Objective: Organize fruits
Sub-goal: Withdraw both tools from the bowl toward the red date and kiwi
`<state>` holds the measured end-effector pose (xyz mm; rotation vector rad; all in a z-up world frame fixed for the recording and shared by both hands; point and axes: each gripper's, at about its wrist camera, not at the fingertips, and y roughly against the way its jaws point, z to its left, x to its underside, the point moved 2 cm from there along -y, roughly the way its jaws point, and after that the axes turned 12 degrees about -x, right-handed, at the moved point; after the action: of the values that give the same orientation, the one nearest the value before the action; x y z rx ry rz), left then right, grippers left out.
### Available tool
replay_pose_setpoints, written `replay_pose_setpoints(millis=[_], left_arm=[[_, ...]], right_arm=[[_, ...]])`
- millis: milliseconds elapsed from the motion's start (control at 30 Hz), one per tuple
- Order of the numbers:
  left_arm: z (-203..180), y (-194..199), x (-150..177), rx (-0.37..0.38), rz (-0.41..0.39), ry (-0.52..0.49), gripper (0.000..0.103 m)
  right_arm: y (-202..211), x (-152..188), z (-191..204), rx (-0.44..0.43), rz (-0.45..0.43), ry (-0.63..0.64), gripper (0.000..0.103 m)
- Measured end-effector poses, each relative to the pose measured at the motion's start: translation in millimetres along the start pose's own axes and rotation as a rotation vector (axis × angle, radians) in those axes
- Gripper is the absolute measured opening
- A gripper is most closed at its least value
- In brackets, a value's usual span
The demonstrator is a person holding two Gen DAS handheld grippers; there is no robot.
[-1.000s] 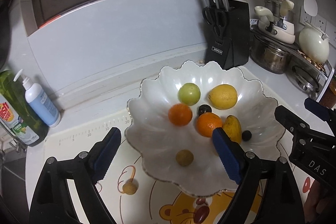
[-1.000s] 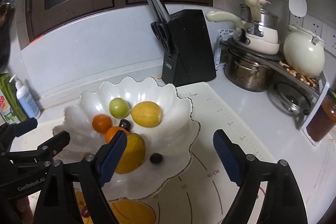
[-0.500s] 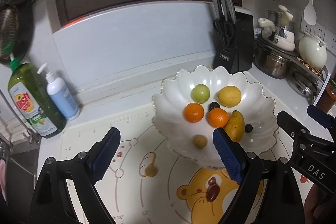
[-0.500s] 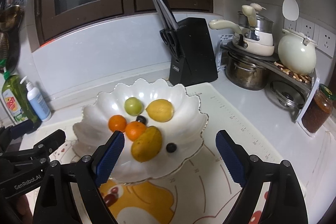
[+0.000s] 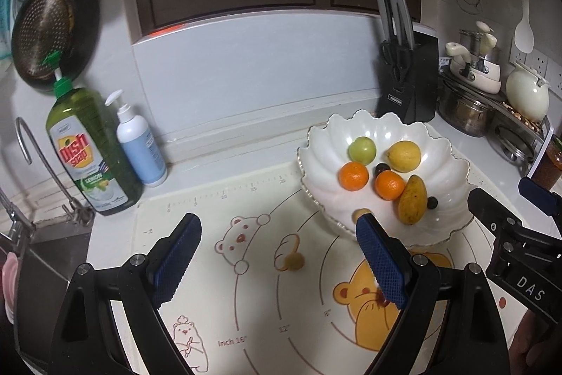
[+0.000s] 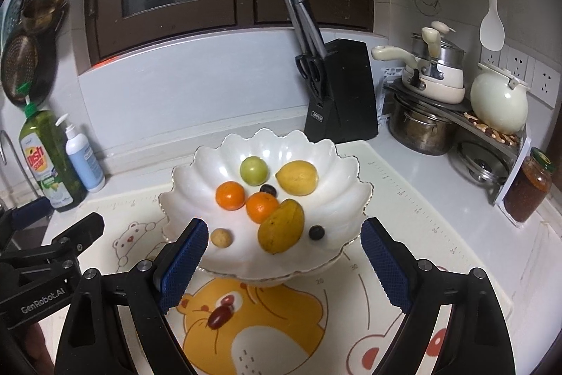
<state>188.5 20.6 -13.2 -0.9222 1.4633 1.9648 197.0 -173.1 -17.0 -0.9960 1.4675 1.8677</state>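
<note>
A white scalloped bowl (image 6: pixel 344 174) (image 5: pixel 449 157) on the printed mat holds a green fruit (image 6: pixel 253 170), a lemon (image 6: pixel 297 177), two oranges (image 6: pixel 230 195) (image 6: pixel 261 207), a mango (image 6: pixel 281 226), two dark grapes (image 6: pixel 316 232) (image 6: pixel 268 189) and a small tan fruit (image 6: pixel 221 238). Another small tan fruit (image 5: pixel 294 261) lies on the mat left of the bowl. A red grape (image 6: pixel 218 318) lies on the mat in front of the bowl. My left gripper (image 5: pixel 277 259) is open and empty above the mat. My right gripper (image 6: pixel 281 260) is open and empty before the bowl.
A dish soap bottle (image 5: pixel 87 150) and a pump bottle (image 5: pixel 140 143) stand at the back left by the sink. A knife block (image 6: pixel 337 94), pots (image 6: pixel 421 125), a kettle (image 6: pixel 498 104) and a jar (image 6: pixel 528 188) stand at the right.
Both grippers have pulled back and up from the bowl, so it looks smaller and farther. The left view has swung left, showing the bottles and sink. The fruits have not moved.
</note>
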Motion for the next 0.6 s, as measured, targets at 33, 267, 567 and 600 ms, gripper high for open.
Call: replay_pose_setpoints(millis=[33, 267, 567, 600], left_arm=[[2, 0, 2, 0.000, 0.002, 0.002, 0.090], [11, -5, 19, 0.005, 0.026, 0.009, 0.090], [15, -19, 43, 0.019, 0.063, 0.008, 0.089], [15, -21, 45, 0.022, 0.067, 0.008, 0.089]], right_arm=[[0, 1, 2, 0.002, 0.001, 0.000, 0.089], [-2, 16, 11, 0.020, 0.019, -0.013, 0.089], [-12, 39, 18, 0.031, 0.049, -0.015, 0.089], [-13, 41, 19, 0.033, 0.051, -0.014, 0.089]])
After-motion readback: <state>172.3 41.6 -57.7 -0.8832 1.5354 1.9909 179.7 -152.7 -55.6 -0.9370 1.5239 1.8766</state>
